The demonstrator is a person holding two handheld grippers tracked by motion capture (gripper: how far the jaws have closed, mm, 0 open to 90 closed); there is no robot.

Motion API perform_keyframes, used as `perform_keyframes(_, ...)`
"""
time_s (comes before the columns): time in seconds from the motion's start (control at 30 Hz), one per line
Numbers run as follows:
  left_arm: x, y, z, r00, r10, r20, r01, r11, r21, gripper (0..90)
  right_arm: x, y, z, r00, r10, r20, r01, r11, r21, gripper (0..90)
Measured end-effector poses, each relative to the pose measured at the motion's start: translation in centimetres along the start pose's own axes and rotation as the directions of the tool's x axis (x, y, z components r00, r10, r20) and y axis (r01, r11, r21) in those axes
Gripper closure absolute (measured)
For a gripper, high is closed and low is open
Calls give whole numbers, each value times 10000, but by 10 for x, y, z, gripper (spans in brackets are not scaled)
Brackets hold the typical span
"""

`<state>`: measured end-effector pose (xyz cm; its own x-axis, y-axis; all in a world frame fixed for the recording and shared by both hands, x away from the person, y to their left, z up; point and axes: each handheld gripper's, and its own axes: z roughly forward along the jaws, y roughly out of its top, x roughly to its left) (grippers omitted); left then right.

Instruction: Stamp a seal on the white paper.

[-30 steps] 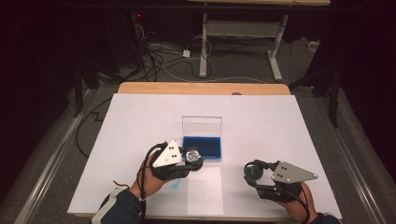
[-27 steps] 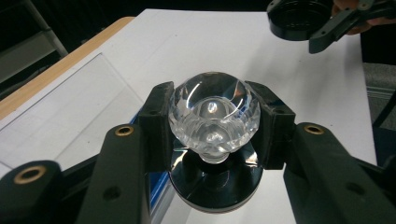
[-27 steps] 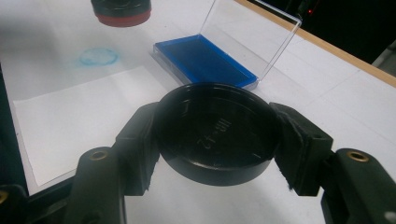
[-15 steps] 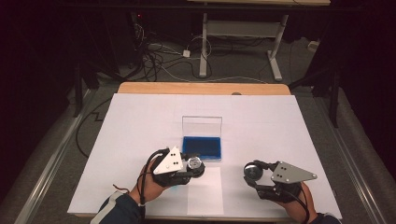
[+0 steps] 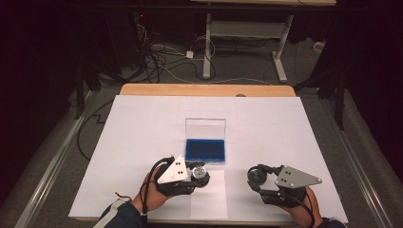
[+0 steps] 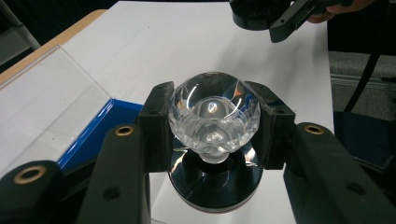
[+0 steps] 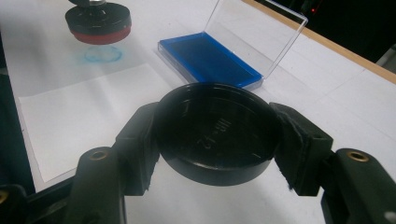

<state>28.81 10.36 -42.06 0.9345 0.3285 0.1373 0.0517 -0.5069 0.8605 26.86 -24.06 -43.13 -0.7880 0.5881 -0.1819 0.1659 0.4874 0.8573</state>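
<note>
The left tongs (image 6: 212, 123) grip a stamp's clear faceted knob (image 6: 214, 114), held just above the white counter (image 5: 142, 123) beside the open blue ink pad (image 5: 205, 150); the right tongs (image 7: 215, 135) clasp a round black cap (image 7: 215, 133) (hollow side up) near the counter's front edge.

Crystal-knobbed stamp (image 6: 213, 116) — raised beside open blue inkpad (image 5: 205, 150).

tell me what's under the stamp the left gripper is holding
In the right gripper view, a faint blue ring mark shows on the white paper just below the lifted stamp. The stamp's inked face is hidden.
</note>
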Motion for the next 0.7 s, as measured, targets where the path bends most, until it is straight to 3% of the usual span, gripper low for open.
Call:
perform_keyframes(0.17,-3,-4,8,9998,-103,153,102,9999,81,541,1,1,0,10000,-12,26,12,10000,5,381)
perform_keyframes(0.33,-7,-11,19,9983,-153,565,153,9999,-7,541,1,1,1,10000,-66,-3,66,10000,65,381)
perform_keyframes(0.7,-13,-21,40,9958,-104,907,59,9987,498,541,2,1,2,9999,-135,-61,136,9999,65,381)
